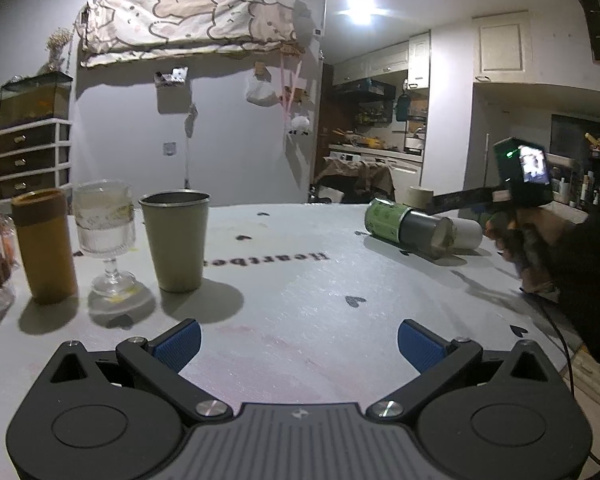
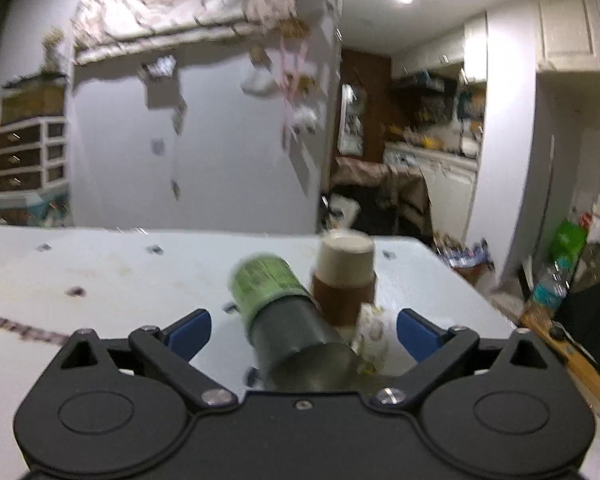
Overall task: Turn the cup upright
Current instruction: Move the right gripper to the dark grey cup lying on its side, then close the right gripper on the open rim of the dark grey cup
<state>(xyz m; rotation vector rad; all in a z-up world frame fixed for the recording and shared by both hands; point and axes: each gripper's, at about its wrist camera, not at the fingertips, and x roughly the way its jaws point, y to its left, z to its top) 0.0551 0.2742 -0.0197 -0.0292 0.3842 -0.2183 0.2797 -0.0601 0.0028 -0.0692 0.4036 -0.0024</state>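
I see the cylindrical metal cup (image 2: 296, 320), green-labelled, lying sideways on the matte counter (image 2: 100, 280), between my right gripper's (image 2: 304, 334) spread ribbed blue fingers (image 2: 190, 330). Left gripper (image 1: 299, 344) fingers spread, empty.

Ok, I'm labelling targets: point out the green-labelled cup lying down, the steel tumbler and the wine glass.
green-labelled cup (image 2: 296, 320), right wrist view, its dark side wall.
steel tumbler (image 1: 176, 240), left wrist view, mid wall.
wine glass (image 1: 106, 216), left wrist view, bowl.
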